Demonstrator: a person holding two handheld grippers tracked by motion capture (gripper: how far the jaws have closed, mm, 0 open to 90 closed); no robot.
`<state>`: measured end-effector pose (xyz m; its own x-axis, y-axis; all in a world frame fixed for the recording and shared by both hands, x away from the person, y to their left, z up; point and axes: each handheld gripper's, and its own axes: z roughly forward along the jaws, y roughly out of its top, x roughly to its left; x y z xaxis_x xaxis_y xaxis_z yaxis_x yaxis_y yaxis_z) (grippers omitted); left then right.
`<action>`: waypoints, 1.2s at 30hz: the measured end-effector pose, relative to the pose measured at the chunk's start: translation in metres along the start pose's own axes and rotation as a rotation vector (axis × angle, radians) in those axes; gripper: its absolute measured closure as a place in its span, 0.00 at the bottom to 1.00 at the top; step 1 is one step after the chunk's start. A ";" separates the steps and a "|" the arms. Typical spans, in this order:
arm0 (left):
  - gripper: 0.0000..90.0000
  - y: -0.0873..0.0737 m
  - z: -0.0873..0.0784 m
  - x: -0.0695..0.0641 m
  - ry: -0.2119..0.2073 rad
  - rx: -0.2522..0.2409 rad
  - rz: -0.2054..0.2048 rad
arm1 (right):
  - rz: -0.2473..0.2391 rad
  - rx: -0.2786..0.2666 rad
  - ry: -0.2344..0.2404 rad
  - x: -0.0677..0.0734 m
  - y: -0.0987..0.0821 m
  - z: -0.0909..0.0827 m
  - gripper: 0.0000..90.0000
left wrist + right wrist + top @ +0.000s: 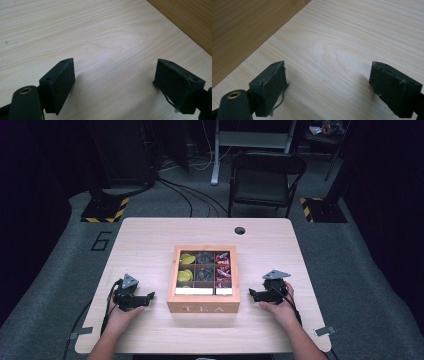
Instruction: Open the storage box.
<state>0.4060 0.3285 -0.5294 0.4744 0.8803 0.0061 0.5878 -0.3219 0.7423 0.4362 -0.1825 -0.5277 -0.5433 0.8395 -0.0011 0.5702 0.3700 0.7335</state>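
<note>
The left tool [149, 296] and the right tool [251, 293] both rest low on the surface [150, 240], one on each side of the tea box [203, 279], each with its jaws spread wide and nothing between them. In the left gripper view the two black pads [61, 85] stand far apart over bare wood grain, and the side wall of the box [190, 22] cuts across the upper right corner, close but not touched. The right gripper view mirrors this: open pads [270, 86], bare wood between them, the wall of the box [244, 30] across the upper left.

The surface is a pale wooden tabletop with a small round hole [240, 230] near its far edge. The box sits at its middle, a square wooden case with the word TEA on its near face and its top open to view. Inside, a grid of compartments holds tea bags: yellow-green ones [187, 260] in the left column, dark ones [204, 259] in the middle, red and pink ones [222, 262] on the right. The nearest row looks pale, though what lies there is too small to tell.

I judge this to be the starting pose: both hands set, jaws pointing inward at the box, no grip made. The next move probably calls for one tool to lift and come over the rim, then narrow onto a single bag without dragging its neighbours; the other tool may need to steady the box's side.
</note>
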 end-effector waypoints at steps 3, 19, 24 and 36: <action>0.19 0.000 0.000 0.000 0.001 -0.005 -0.007 | 0.001 0.001 0.000 0.000 0.000 0.000 0.15; 0.18 0.000 0.001 -0.001 0.008 -0.011 -0.013 | -0.002 -0.004 0.005 0.001 -0.001 -0.001 0.16; 0.19 0.001 0.001 0.000 -0.001 -0.006 -0.007 | 0.004 -0.006 0.008 0.001 -0.002 -0.002 0.17; 0.32 0.005 -0.005 -0.005 -0.029 0.007 -0.032 | 0.046 -0.015 0.008 -0.002 0.000 -0.010 0.42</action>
<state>0.4036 0.3240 -0.5221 0.4738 0.8799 -0.0372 0.6074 -0.2959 0.7372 0.4311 -0.1883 -0.5205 -0.5220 0.8521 0.0380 0.5852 0.3254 0.7427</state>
